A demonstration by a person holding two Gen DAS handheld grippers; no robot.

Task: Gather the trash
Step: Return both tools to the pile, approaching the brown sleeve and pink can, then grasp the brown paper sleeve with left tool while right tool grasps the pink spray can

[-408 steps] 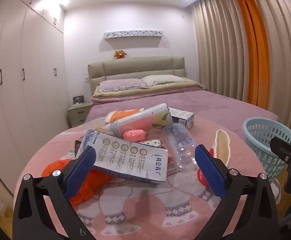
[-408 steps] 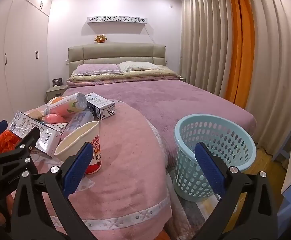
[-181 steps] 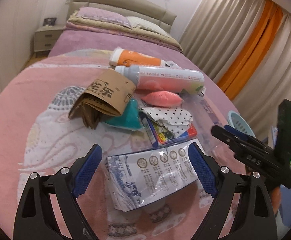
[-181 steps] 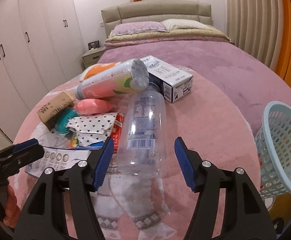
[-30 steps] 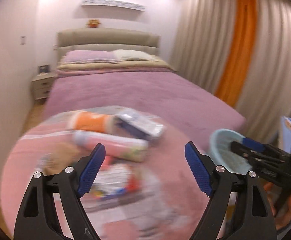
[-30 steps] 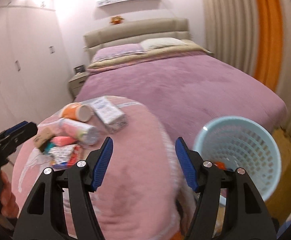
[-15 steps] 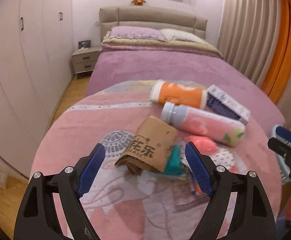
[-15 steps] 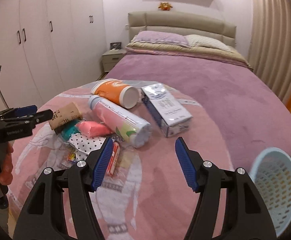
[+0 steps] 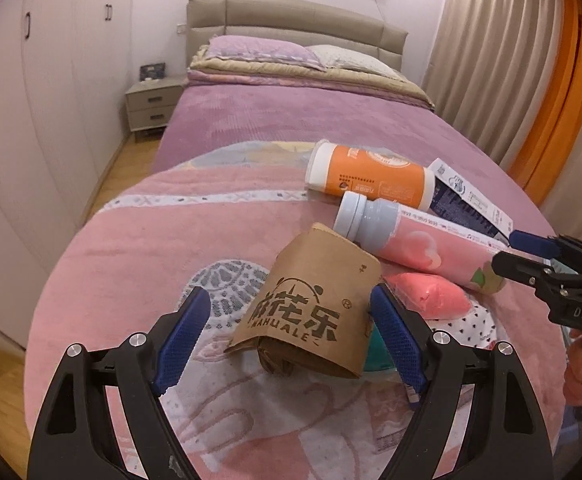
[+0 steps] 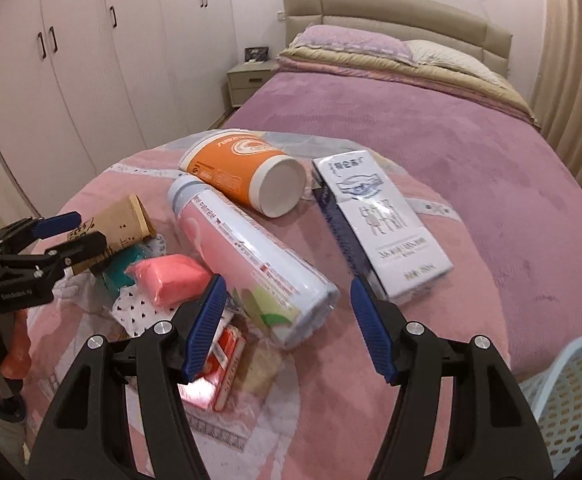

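Trash lies on a round pink-covered table (image 9: 139,248). My left gripper (image 9: 291,332) is open, its jaws on either side of a brown cardboard sleeve (image 9: 315,304); this sleeve also shows in the right wrist view (image 10: 119,224). My right gripper (image 10: 287,320) is open just above the bottom end of a pink bottle (image 10: 251,256). An orange cup (image 10: 243,168), a white and blue carton (image 10: 383,224), a pink packet (image 10: 171,276) and a red pack (image 10: 219,364) lie around it.
A light blue basket (image 10: 567,396) stands on the floor at the table's right. A purple bed (image 10: 431,120) lies behind the table. White wardrobes (image 10: 71,60) line the left wall. A nightstand (image 9: 151,108) stands by the bed.
Both grippers have moved lower and closer over the trash pile. The left one now straddles the brown sleeve, the right one sits at the pink bottle's end.
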